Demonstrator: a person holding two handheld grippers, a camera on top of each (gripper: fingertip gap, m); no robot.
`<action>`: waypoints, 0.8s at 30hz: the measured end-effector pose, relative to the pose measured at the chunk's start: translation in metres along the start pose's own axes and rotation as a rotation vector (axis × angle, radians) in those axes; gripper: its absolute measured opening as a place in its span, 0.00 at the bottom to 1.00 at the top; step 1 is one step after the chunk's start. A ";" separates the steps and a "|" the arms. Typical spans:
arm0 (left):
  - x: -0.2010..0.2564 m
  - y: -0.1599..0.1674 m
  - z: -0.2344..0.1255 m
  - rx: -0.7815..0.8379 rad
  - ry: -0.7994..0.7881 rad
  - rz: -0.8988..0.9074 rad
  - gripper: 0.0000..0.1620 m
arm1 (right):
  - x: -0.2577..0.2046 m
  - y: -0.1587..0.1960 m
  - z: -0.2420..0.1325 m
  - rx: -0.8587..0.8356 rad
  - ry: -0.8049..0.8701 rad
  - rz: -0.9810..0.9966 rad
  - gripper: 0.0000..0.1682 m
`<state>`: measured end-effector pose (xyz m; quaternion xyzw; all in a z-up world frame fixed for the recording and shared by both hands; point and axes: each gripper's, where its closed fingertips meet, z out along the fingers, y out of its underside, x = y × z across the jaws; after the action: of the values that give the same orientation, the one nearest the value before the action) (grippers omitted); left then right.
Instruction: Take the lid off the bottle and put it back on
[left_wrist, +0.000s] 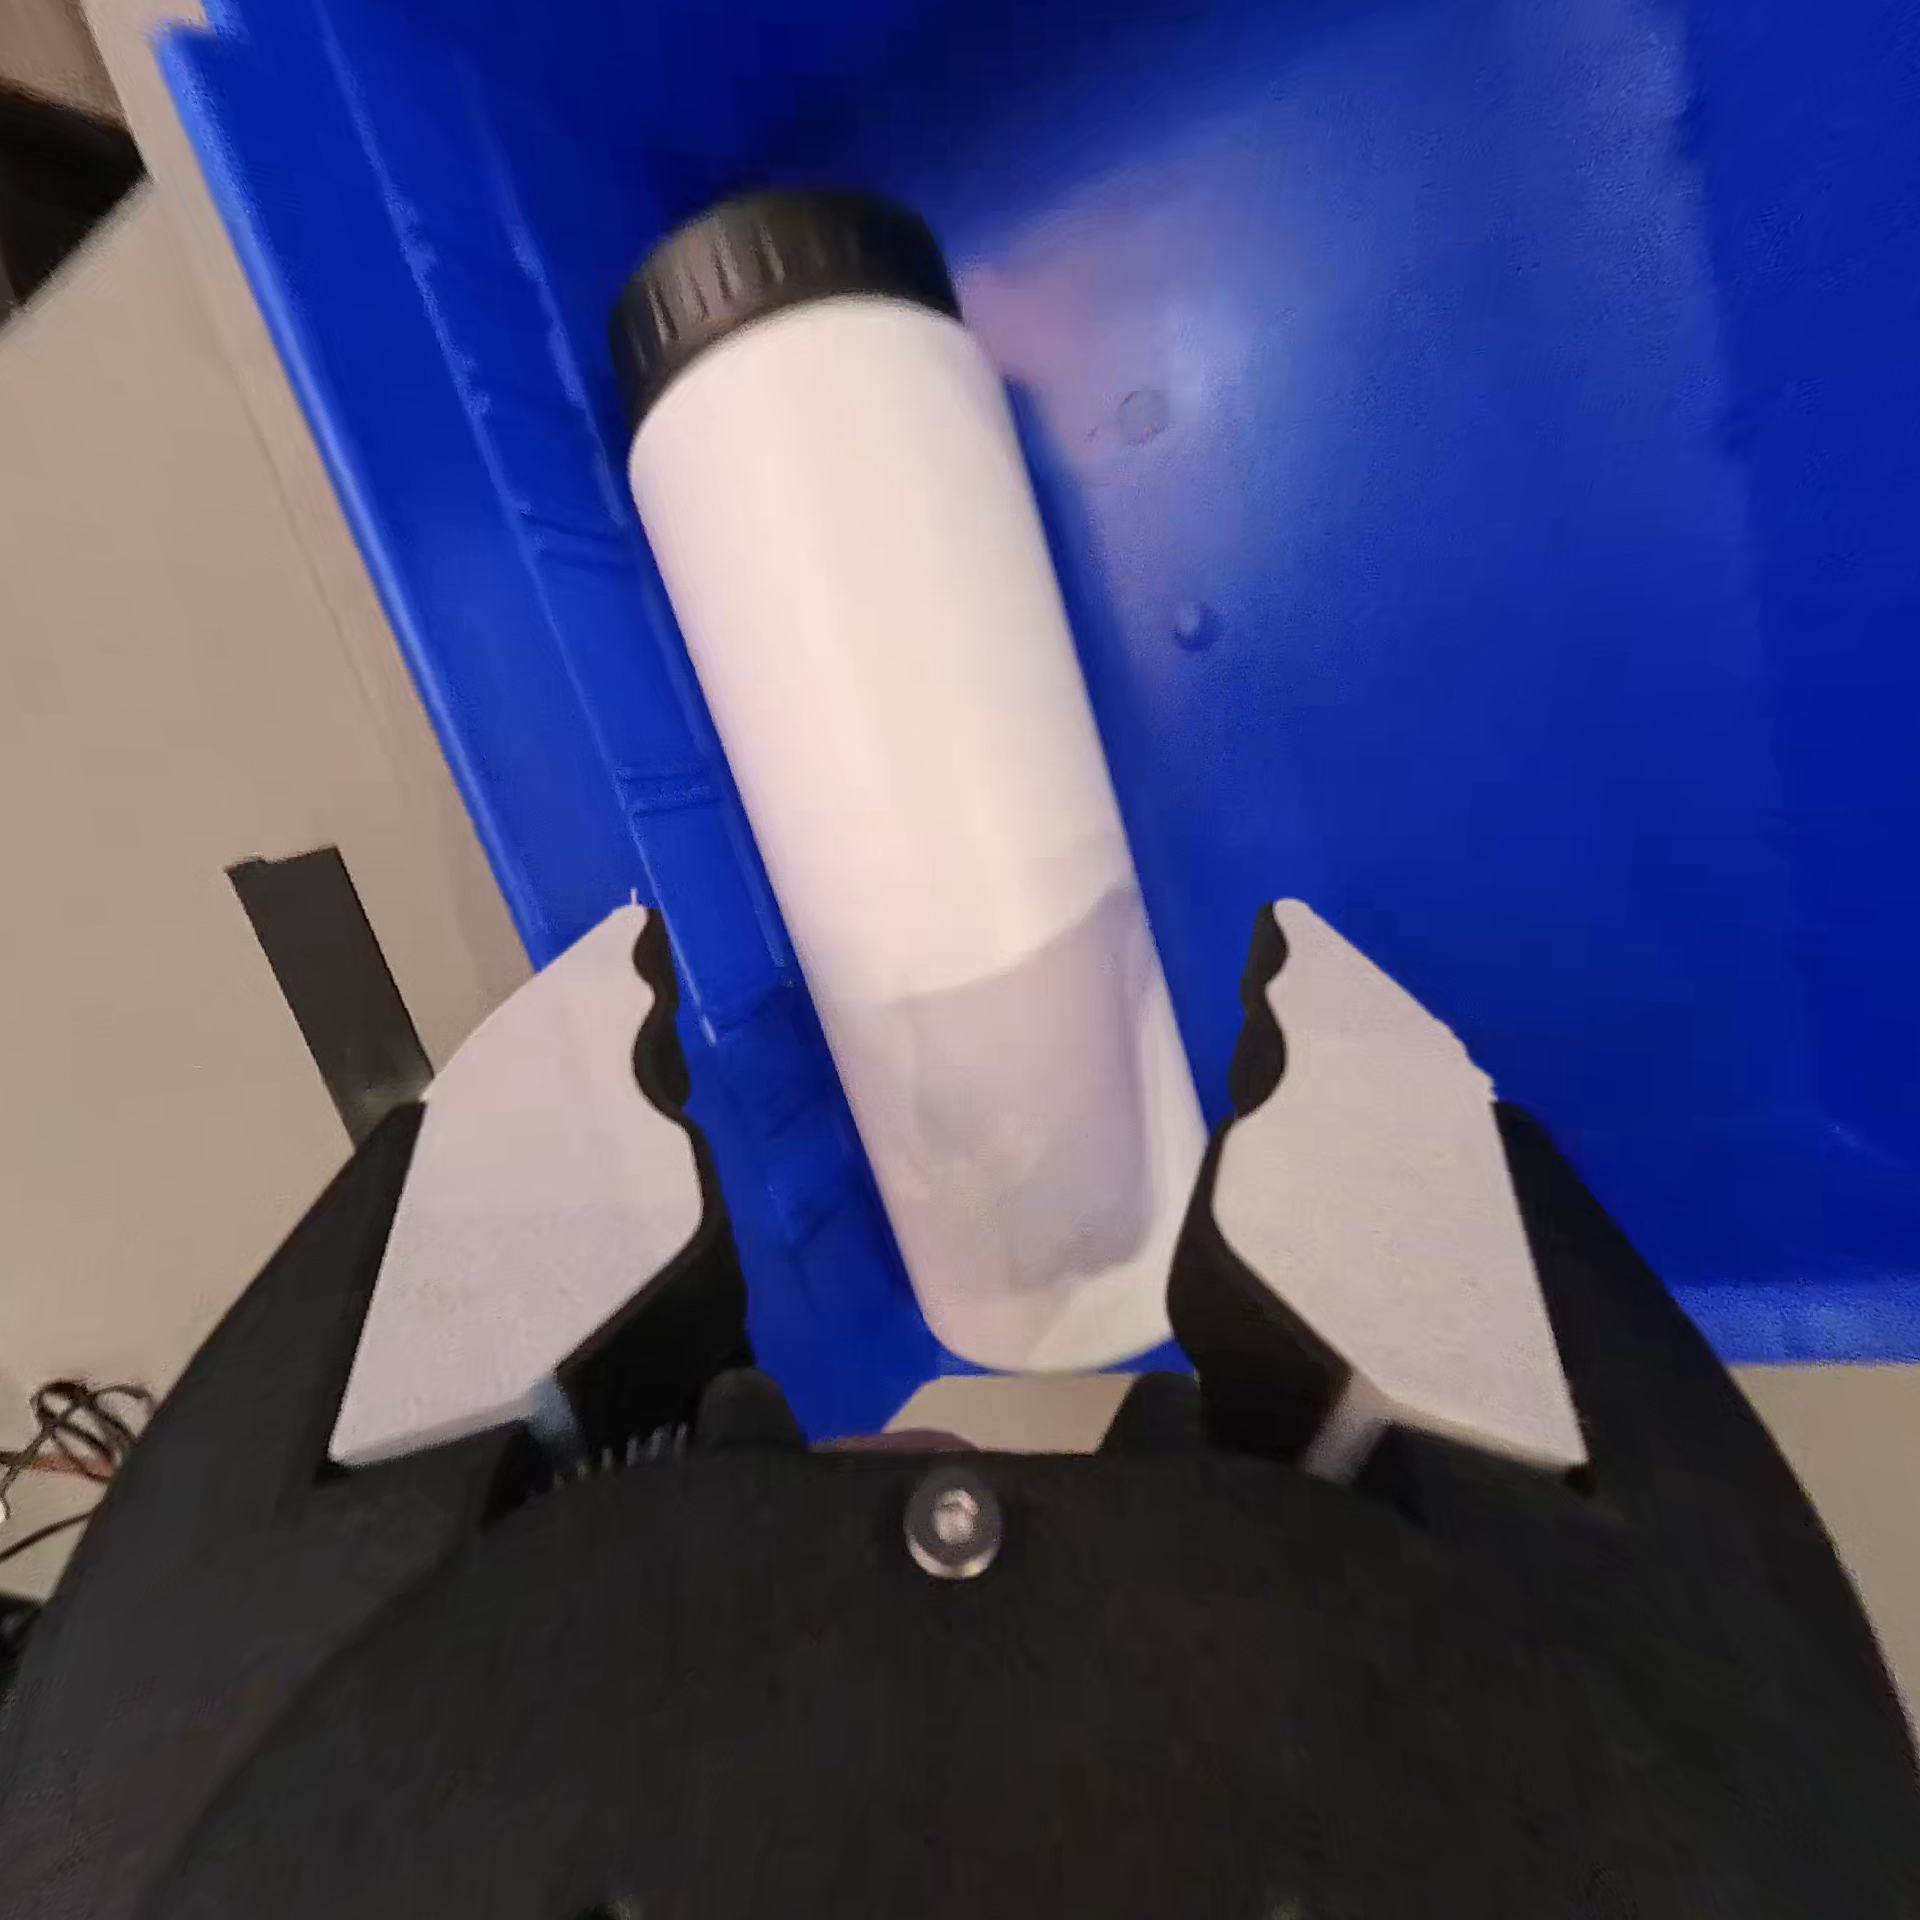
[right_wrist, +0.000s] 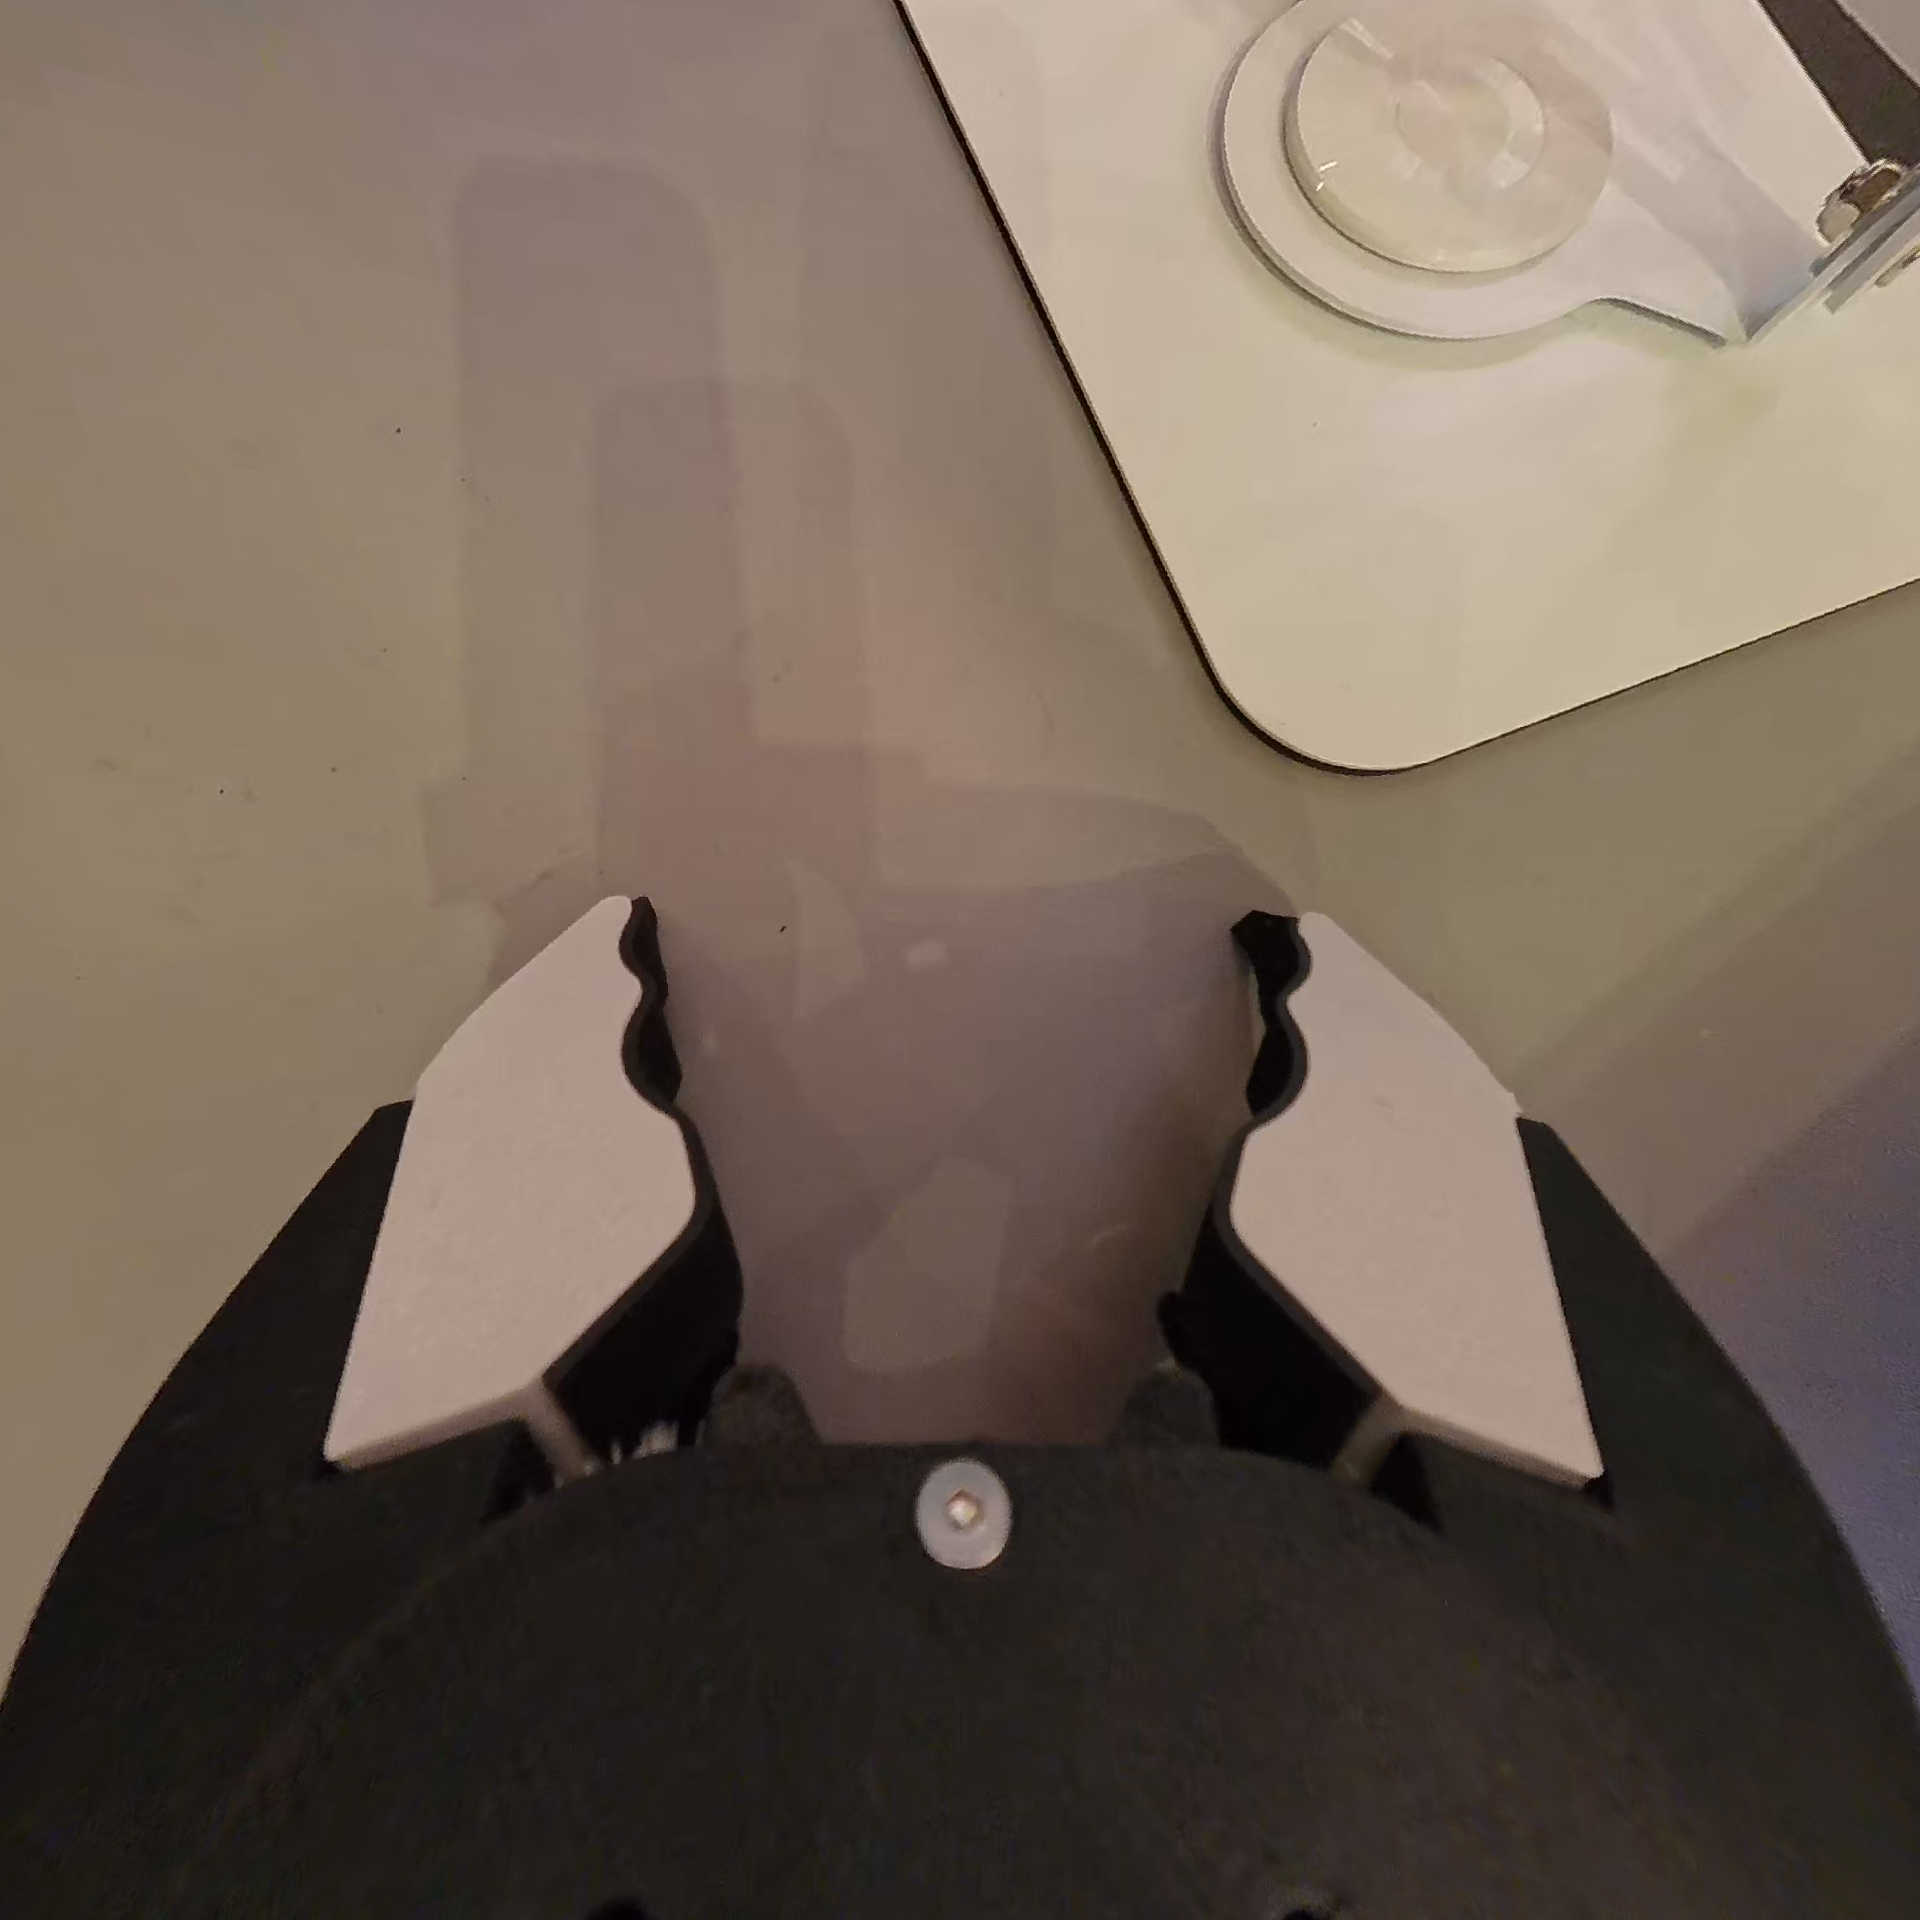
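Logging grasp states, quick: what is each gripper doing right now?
Left gripper: open, fingers either side of the bottle, not gripping it.
Right gripper: open, holding nothing, over the table.

Two matching handheld grippers, each black-bodied with pale grey finger plates.

The left gripper (left_wrist: 956, 1049) has a broad, rounded, matt black body with a silver washer and screw (left_wrist: 953, 1519) at its centre front. Two black fingers (left_wrist: 540, 1195) branch forward, each faced on top with a flat, angular light grey plate; their inner edges are black and wavy, with scalloped ridges near the tips. The right gripper (right_wrist: 951, 1049) looks the same: textured black body, central silver screw (right_wrist: 962, 1512), grey-plated fingers (right_wrist: 540, 1205) with wavy black inner edges.
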<state>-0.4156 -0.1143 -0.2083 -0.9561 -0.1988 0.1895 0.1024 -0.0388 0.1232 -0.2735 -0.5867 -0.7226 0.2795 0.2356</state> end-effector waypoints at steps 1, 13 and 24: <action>-0.002 0.002 0.009 -0.034 0.005 0.004 0.62 | 0.000 0.000 0.000 0.000 0.000 0.000 0.65; 0.015 -0.006 0.053 -0.235 0.082 0.103 0.59 | 0.000 0.000 0.000 0.000 -0.001 -0.001 0.65; 0.011 -0.036 -0.038 0.359 0.110 -0.018 0.54 | 0.001 0.000 -0.004 0.010 0.004 0.012 0.58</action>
<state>-0.4034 -0.0817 -0.1672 -0.9295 -0.1642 0.1686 0.2839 -0.0362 0.1243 -0.2711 -0.5903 -0.7173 0.2832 0.2384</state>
